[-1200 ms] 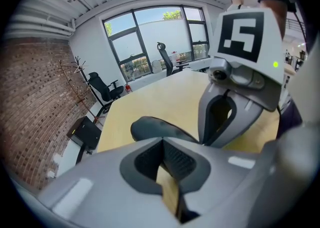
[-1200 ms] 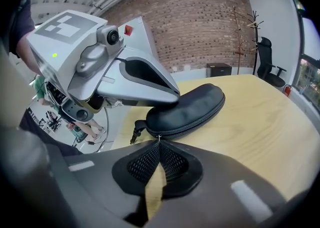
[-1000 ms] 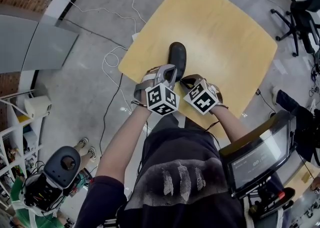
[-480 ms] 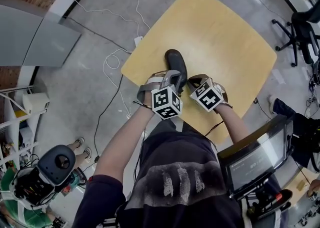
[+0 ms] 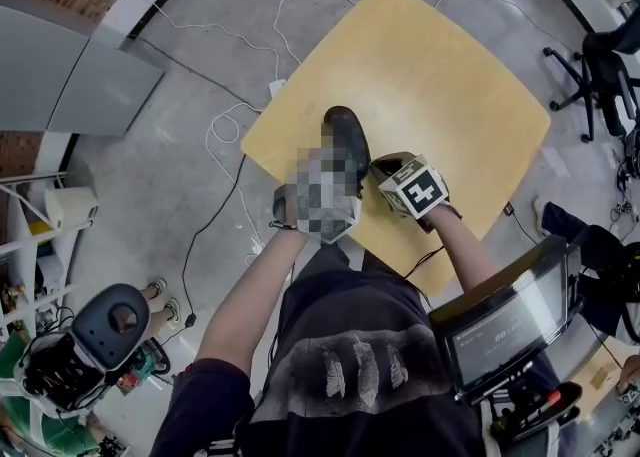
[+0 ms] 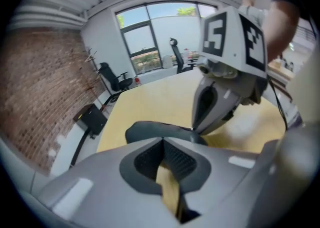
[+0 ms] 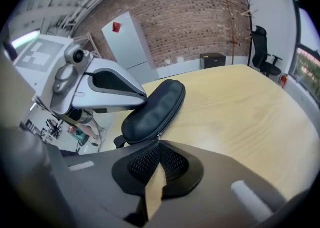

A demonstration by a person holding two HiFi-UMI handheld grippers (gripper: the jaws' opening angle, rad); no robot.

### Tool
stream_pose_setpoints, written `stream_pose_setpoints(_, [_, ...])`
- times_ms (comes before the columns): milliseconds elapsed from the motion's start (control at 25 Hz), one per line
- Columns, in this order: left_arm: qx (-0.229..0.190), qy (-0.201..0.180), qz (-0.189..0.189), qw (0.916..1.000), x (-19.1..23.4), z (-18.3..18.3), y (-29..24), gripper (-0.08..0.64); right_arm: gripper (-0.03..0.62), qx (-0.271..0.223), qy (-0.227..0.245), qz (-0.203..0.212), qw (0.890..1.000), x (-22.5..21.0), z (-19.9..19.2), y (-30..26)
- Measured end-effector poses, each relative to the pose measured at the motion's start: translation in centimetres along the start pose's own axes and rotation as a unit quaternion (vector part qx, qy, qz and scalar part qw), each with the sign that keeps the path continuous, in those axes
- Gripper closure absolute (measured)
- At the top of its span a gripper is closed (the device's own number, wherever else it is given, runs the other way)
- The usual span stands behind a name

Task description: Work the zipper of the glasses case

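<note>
Glasses case (image 7: 152,110) lies just beyond my right fingers (image 7: 172,164), closed, seemingly pinching zipper pull (image 7: 159,135). Left fingers (image 6: 177,159) closed too, at case's near end, on table (image 7: 240,107). Pull low along seam, brace case. Since a second ago right hand slid slightly; case stayed.

This is an office-like lab or work room. Beyond the right gripper (image 7: 159,143) stands a red brick wall (image 7: 200,17), with a coat stand (image 7: 234,22) and a black swivel chair (image 7: 263,47) in front of it. Ahead of the left gripper (image 6: 162,139), tall windows (image 6: 150,37) fill the far wall, with desk chairs (image 6: 114,80) below them. Left of the left gripper, white cables (image 5: 225,130) trail over a bare concrete floor (image 5: 170,185). Behind the right gripper, a screen (image 5: 505,330) sits on a stand.
</note>
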State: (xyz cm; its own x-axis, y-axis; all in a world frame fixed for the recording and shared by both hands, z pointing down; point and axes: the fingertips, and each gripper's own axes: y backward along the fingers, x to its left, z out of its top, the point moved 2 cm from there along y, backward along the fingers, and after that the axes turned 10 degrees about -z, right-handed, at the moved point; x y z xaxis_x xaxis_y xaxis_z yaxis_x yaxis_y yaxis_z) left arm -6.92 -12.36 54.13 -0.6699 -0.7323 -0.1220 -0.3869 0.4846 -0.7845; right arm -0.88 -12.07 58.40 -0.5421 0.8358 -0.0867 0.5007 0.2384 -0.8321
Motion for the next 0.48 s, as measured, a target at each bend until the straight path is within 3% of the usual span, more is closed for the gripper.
stream_pose_setpoints(80, [-0.032,0.104,-0.003,0.9941,1.7,-0.8,0.5,0.570,0.594,0.004,-0.015,0.017,1.000,0.9,0.3,-0.2])
stream_pose_setpoints(160, [-0.074,0.205,-0.039,0.9752,2.5,-1.3,0.4,0.151,0.594,0.007,-0.014,0.026,1.000,2.0,0.1,-0.3])
stream_pose_setpoints(200, [-0.084,0.234,-0.059,0.9668,2.6,-1.3,0.2,0.124,0.594,0.008,-0.015,0.031,0.999,2.4,0.1,-0.3])
stream_pose_setpoints(240, [-0.085,0.244,-0.073,0.9633,2.7,-1.4,-0.2,0.124,0.594,0.008,-0.016,0.035,0.999,2.8,0.1,-0.4])
stream_pose_setpoints(320, [-0.065,0.228,-0.087,0.9675,2.7,-1.4,-1.1,0.145,0.594,0.006,-0.019,0.036,0.999,2.9,0.2,-0.7])
stream_pose_setpoints(360, [-0.055,0.220,-0.095,0.9692,2.6,-1.5,-1.5,0.203,0.594,0.006,-0.019,0.035,0.999,2.8,0.2,-0.9])
stream_pose_setpoints(480, [-0.044,0.220,-0.116,0.9676,2.3,-1.3,-2.2,0.265,0.594,0.006,-0.019,0.030,0.999,2.3,0.1,-1.0])
